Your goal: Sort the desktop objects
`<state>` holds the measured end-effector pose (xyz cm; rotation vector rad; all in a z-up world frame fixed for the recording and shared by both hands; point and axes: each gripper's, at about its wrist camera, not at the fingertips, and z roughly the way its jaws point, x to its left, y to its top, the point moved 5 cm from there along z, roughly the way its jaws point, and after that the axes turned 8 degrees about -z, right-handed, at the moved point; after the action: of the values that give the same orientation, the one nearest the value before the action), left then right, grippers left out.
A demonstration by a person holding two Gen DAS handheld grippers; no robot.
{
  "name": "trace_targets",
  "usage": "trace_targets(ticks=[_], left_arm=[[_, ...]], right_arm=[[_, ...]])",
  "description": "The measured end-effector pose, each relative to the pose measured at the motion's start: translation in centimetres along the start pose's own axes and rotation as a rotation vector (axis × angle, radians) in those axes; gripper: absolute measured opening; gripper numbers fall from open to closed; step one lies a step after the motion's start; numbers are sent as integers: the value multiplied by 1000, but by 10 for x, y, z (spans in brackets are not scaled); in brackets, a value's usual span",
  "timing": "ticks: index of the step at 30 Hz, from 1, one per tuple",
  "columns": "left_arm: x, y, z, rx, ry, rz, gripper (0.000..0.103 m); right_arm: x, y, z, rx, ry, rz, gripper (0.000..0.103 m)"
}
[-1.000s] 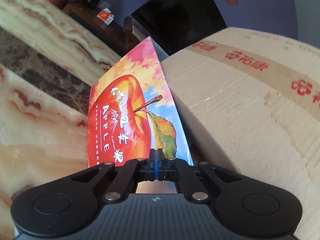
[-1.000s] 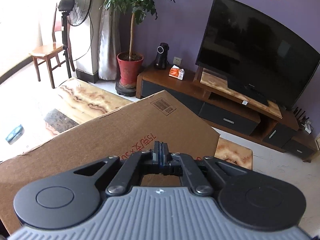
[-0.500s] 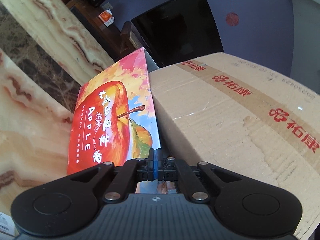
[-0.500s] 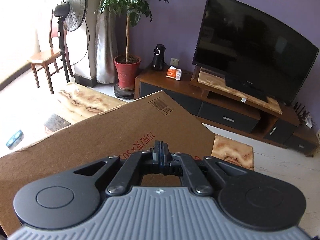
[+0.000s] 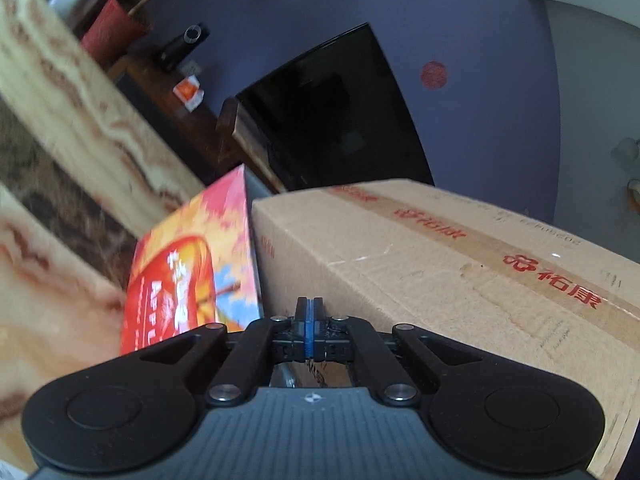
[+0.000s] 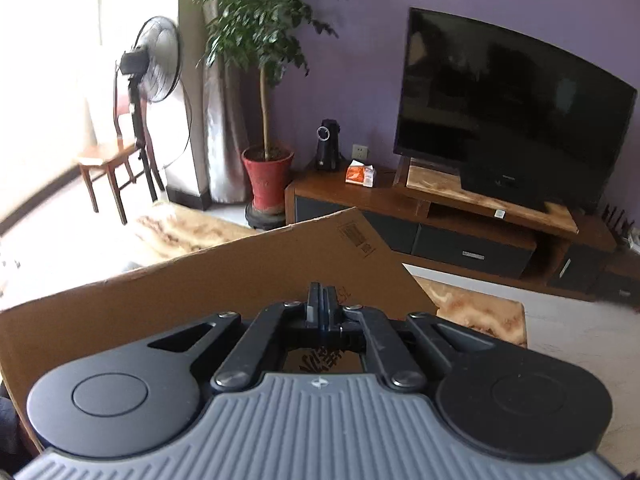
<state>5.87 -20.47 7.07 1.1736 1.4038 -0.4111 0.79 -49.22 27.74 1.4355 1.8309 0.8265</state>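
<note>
Risk of tipping the apple box (image 5: 192, 276) propped against the carton (image 5: 460, 280) on the marble table (image 5: 52, 312), with left gripper (image 5: 308, 312) and right gripper (image 6: 321, 300) both clenched empty, if either nudges the carton.

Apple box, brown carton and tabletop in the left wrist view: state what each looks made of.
Apple box: printed paperboard, smooth and slightly glossy by its colour artwork. Brown carton: matte corrugated cardboard, creased, with printed tape along its top. Tabletop: polished veined stone, probably marble or onyx, though blur leaves that open.
</note>
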Motion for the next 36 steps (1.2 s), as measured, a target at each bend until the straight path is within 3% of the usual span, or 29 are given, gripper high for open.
trace_targets(ticks=[9,16,20,25,29,32,36], left_arm=[[-33,41,-12,-131,5,96,0],[-49,82,-14,-214,52,185,0],[-55,88,-6,-220,89,256,0],[-52,78,4,-202,99,276,0],[-49,50,6,-156,69,307,0],[-42,29,12,-134,90,322,0],[-46,25,15,-151,88,303,0]], right_arm=[[-15,3,-10,-172,38,76,4],[-30,0,18,-285,111,168,4],[-41,-11,28,-355,150,225,4],[-51,-30,31,-327,153,283,4],[-53,-45,18,-269,131,303,4],[-55,-54,18,-246,122,325,4],[-57,-66,17,-216,109,354,4]])
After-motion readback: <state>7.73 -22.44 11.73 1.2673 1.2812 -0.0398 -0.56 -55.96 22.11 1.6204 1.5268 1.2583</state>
